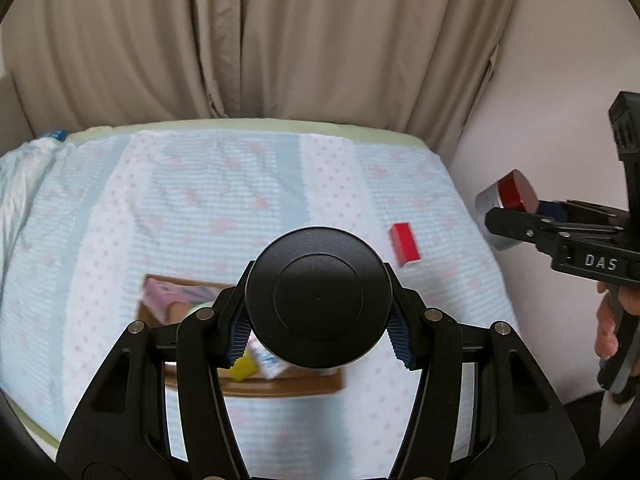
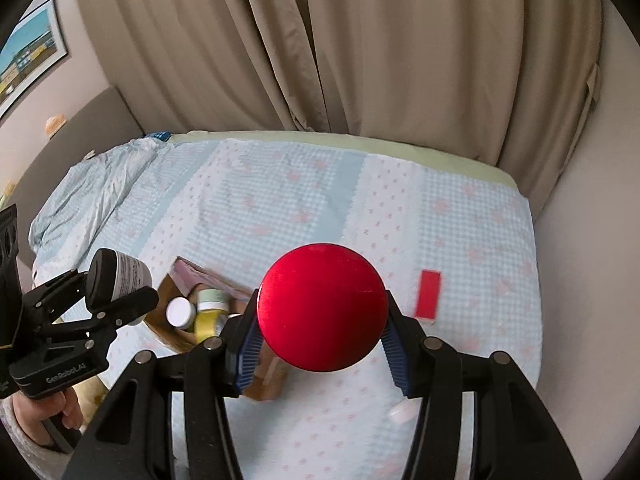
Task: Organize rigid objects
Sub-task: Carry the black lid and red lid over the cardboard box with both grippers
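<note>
My left gripper (image 1: 319,334) is shut on a black-lidded jar (image 1: 318,298), held above the bed; it also shows at the left of the right wrist view (image 2: 114,280) with a white label. My right gripper (image 2: 322,354) is shut on a red-lidded jar (image 2: 322,306), which also shows at the right edge of the left wrist view (image 1: 516,196). A brown box (image 1: 280,386) lies on the bed below both grippers, holding a pink packet (image 1: 168,296), a white-capped jar (image 2: 180,312) and a yellow jar (image 2: 210,316). A red block (image 1: 405,244) lies on the bedspread to the right.
The bed has a light blue patterned cover (image 2: 320,200) with a crumpled quilt (image 2: 92,188) at its far left. Beige curtains (image 2: 360,40) hang behind. A wall (image 1: 560,80) runs along the bed's right side. A small white item (image 2: 402,414) lies near my right fingers.
</note>
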